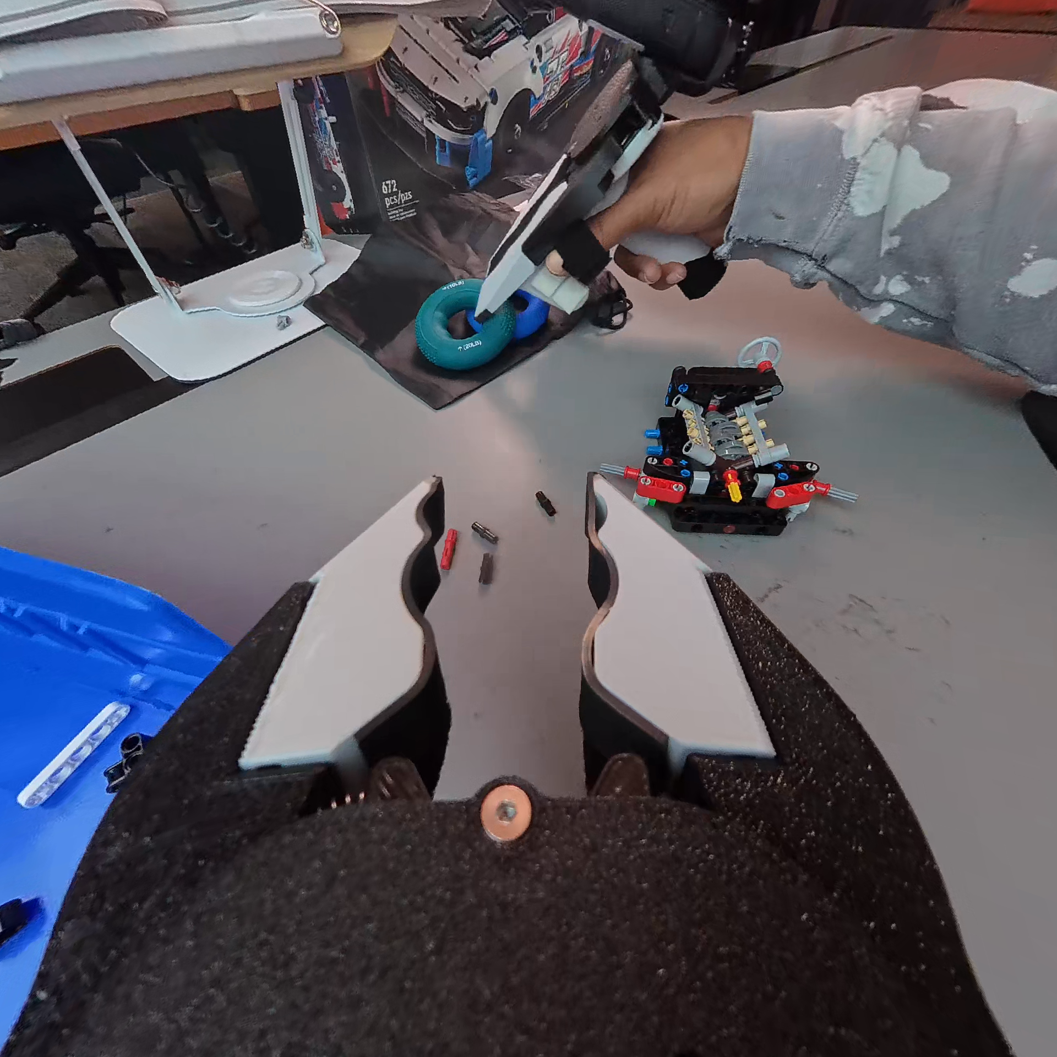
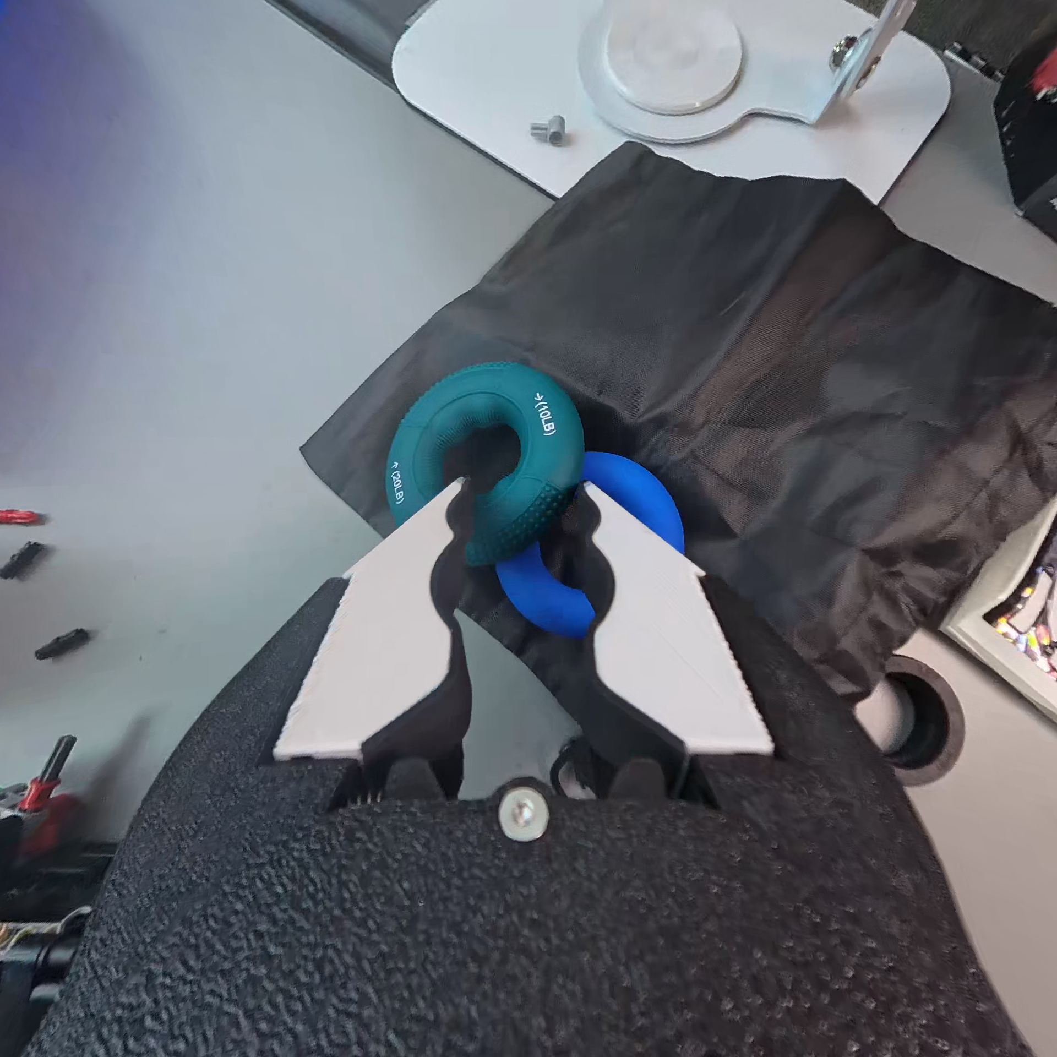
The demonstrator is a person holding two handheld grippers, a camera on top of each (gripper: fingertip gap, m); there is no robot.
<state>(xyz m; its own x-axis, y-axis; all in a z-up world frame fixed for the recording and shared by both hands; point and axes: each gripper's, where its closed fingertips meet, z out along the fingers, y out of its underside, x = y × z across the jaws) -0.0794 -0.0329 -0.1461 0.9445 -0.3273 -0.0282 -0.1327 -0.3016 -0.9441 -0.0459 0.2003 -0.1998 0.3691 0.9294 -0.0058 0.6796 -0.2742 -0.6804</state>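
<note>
A: Grey counter (image 1: 354, 434) in a workshop, second desk behind it, black cloth (image 2: 772, 343) spread at the far side. On the cloth: teal ring (image 2: 486, 434) leaning on a blue ring (image 2: 629, 503), touching. Both look like rubber hand-squeeze rings.

B: Right gripper (image 2: 523, 486)?

A: Straddling the teal ring's near wall. One fingertip sits in the hole, the other just outside, beside the blue ring. Gap is narrow and about the wall's width. Can't tell if it's actually clamping or only around it.

B: Handling?

A: Judging by looks: light, soft, springy. The wall would squash under a pinch and push back. Teal has a dimpled patch right where the fingers sit, so decent friction there. Blue is smooth, likely more slippery. Not fragile. A pinch through the hole across one wall looks like the sane hold; across the outer diameter it's too wide and would roll.

B: Left gripper (image 1: 515, 492)?

A: Hovers above the counter, jaws wide, empty. Nearest are a red pin (image 1: 449, 549) and three small black pins (image 1: 485, 532) lying loose between and just past its fingers. Half-built brick model (image 1: 726, 446) to its right, blue bin lid (image 1: 86, 658) at its left.
</note>
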